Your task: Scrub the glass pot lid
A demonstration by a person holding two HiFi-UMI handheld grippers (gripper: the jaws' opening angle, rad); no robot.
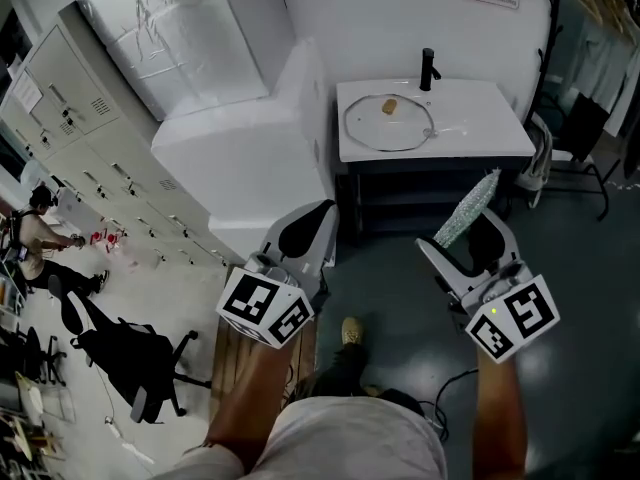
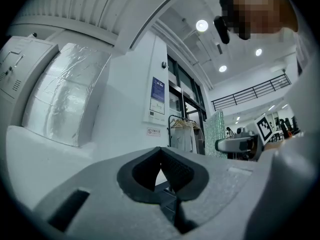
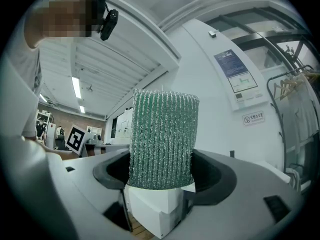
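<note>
1. Washstand [image 1: 500, 144]: a white top on a dark frame, at the far side of the head view. It stands well apart from both grippers, which hang over the bare floor short of it.
2. Glass lid [image 1: 388, 124]: it lies flat on the left half of the washstand top, close to the left edge. Its small tan knob [image 1: 390, 107] faces up. A black tap [image 1: 429, 68] stands at the back edge just beside it. No suds or water are discernible on the glass.
3. Right gripper [image 1: 468, 246] [image 3: 162, 176]: its jaws are clamped on a green ribbed scrub pad [image 1: 468, 208] [image 3: 162, 139]. The pad stands up out of the jaws, with most of its length free above the pads.
4. Left gripper [image 1: 303, 232] [image 2: 161, 160]: its jaws are pressed together with nothing between them.
5. Progress, as judged: scrubbing has not begun. The pad is in hand, so the tool is ready. What remains is the approach to the washstand, steadying the lid (probably with the empty left gripper), and working the pad over the glass.
</note>
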